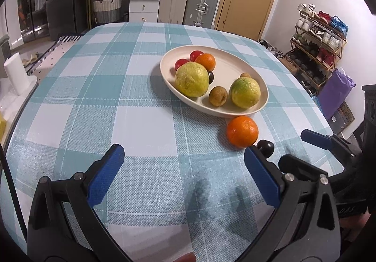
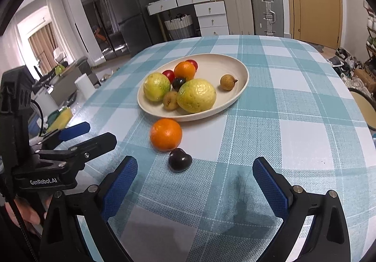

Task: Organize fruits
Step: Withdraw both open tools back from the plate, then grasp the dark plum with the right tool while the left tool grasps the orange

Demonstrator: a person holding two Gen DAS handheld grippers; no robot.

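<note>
A cream oval plate (image 1: 231, 66) (image 2: 218, 64) sits mid-table holding two yellow-green fruits, an orange, two red fruits, a dark plum and two small brown fruits. A loose orange (image 1: 242, 131) (image 2: 166, 134) lies on the checked cloth just in front of the plate's near rim. A dark plum (image 1: 265, 148) (image 2: 179, 159) rests beside it. My left gripper (image 1: 183, 149) (image 2: 101, 132) is open over bare cloth, left of both. My right gripper (image 2: 194, 163) (image 1: 298, 146) is open, with the plum lying just ahead of its tips, nearer its left finger.
The teal-and-white checked table (image 1: 94, 102) drops off at its left edge, where a white paper roll (image 1: 15, 73) (image 2: 84, 85) stands. A shoe rack (image 1: 317, 45) is at the right; suitcases and white drawers stand behind the table.
</note>
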